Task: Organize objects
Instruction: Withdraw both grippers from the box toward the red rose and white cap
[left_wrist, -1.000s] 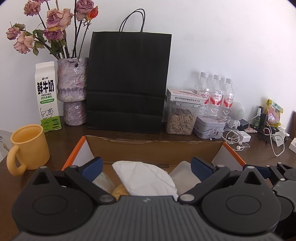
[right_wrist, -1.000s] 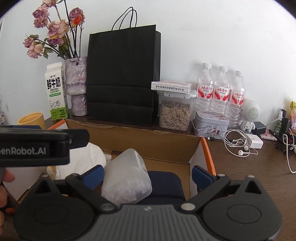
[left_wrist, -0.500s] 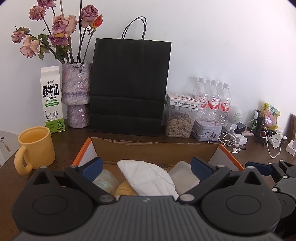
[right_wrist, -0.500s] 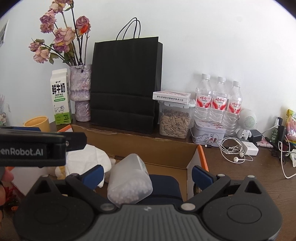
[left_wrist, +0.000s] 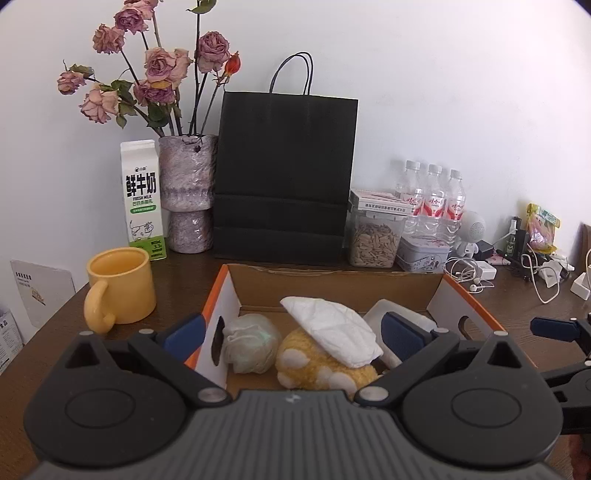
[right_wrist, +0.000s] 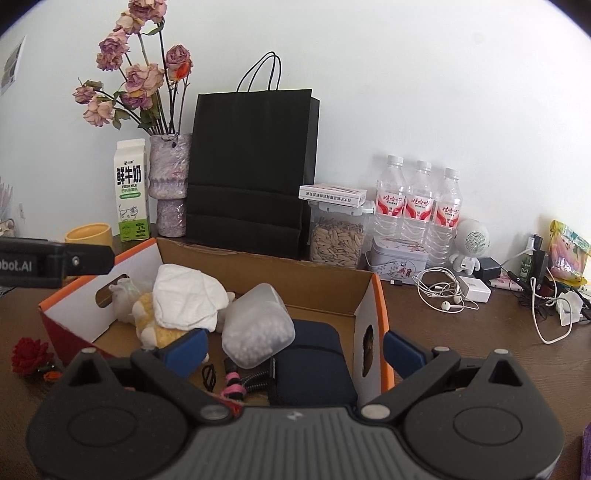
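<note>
An open cardboard box (left_wrist: 332, 286) with orange edges sits on the dark wooden table; it also shows in the right wrist view (right_wrist: 365, 314). Inside lie a white tissue (left_wrist: 332, 328), a yellow plush toy (left_wrist: 317, 365), a crumpled pale bag (left_wrist: 251, 347), a frosted plastic container of white beads (right_wrist: 258, 328), a dark blue pouch (right_wrist: 314, 362) and pink-black hair ties (right_wrist: 243, 384). My left gripper (left_wrist: 291, 334) is open and empty above the box's near left side. My right gripper (right_wrist: 293, 347) is open and empty above the box's near right side.
A yellow mug (left_wrist: 120, 288), milk carton (left_wrist: 143, 199), vase of dried roses (left_wrist: 188, 192), black paper bag (left_wrist: 284, 177), seed jar (left_wrist: 375, 236), tin (left_wrist: 423, 253), three water bottles (right_wrist: 419, 203), cables and earphones (right_wrist: 447, 291) stand behind. A red fabric flower (right_wrist: 29, 354) lies left of the box.
Both grippers have pulled back and risen from the box, so more of its inside shows. Both stay open and empty.
</note>
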